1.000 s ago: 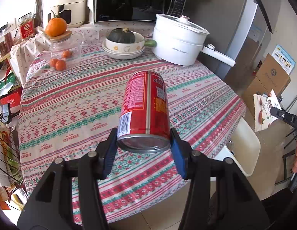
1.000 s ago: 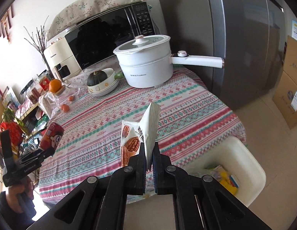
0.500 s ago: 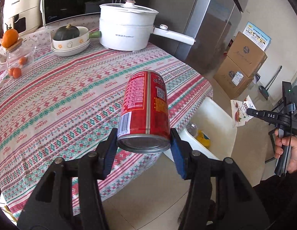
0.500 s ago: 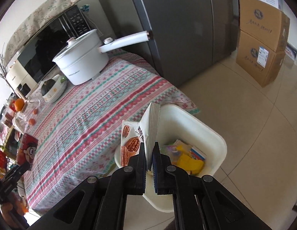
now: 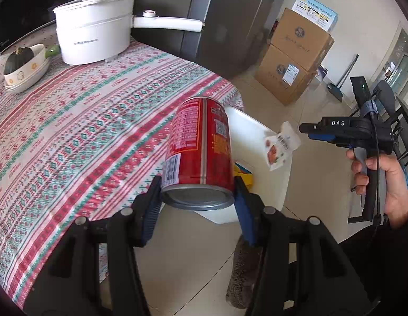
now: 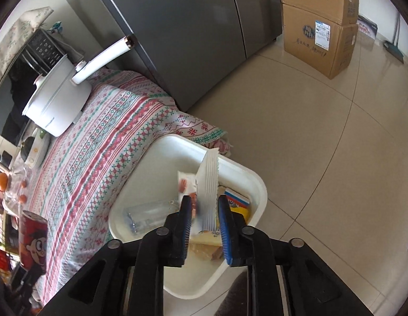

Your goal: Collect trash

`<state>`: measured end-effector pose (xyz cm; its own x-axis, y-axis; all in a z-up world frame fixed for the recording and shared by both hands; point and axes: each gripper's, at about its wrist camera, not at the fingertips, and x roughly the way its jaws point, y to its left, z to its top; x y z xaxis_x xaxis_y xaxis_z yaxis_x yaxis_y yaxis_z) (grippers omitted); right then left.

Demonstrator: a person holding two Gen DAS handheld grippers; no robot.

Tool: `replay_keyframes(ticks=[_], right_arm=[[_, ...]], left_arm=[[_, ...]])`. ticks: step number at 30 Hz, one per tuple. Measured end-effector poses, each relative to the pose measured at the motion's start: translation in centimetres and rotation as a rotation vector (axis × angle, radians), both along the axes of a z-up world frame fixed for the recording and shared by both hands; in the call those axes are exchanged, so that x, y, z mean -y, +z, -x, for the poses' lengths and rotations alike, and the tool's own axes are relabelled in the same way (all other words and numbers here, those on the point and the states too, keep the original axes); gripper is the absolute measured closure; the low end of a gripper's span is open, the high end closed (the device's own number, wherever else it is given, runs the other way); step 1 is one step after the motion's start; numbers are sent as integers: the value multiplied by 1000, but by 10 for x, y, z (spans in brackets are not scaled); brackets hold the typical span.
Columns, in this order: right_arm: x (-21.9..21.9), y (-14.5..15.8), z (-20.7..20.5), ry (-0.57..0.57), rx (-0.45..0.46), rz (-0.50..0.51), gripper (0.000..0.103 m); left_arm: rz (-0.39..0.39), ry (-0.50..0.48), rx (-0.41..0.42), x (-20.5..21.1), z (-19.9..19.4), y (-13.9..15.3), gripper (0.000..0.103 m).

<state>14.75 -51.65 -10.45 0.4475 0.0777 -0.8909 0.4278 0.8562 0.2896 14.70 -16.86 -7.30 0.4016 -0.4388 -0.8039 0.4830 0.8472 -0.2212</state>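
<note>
My left gripper (image 5: 197, 200) is shut on a red drink can (image 5: 200, 142), held tilted past the table's edge above the white bin (image 5: 256, 131). In the right wrist view my right gripper (image 6: 203, 205) hangs over the bin (image 6: 256, 181) and its jaws are opening. A white snack wrapper (image 6: 208, 184) stands loose between the blue pads, which do not press on it. The left wrist view shows that wrapper (image 5: 280, 144) in the air just off the right gripper (image 5: 305, 131), above the bin. The can (image 6: 32, 237) also shows at the left edge of the right wrist view.
A clear plastic bottle (image 6: 148, 214) and yellow packets (image 6: 239, 210) lie in the bin. The patterned table (image 5: 85, 131) carries a white pot (image 5: 94, 34) and a bowl with a squash (image 5: 22, 65). A grey fridge (image 6: 190, 26) and cardboard boxes (image 6: 320, 23) stand behind.
Both grippers swung from over the table to the bin beside it. The right jaws parted and let go of the snack wrapper. The left still grips the can.
</note>
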Motion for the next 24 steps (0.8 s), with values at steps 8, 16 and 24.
replay_keyframes(ticks=[8,16,24], right_arm=[[8,17,20,-21,26,6,44],[21,19,40,-39,13,44,39],[21,24,45,-51,27,33,31]], left_arm=[[-3,-90,-71,59,-6,-36,49],[-17,-129,-68,98,-10,-61,49],[-58,-83,-17,93,-12,-59,7]])
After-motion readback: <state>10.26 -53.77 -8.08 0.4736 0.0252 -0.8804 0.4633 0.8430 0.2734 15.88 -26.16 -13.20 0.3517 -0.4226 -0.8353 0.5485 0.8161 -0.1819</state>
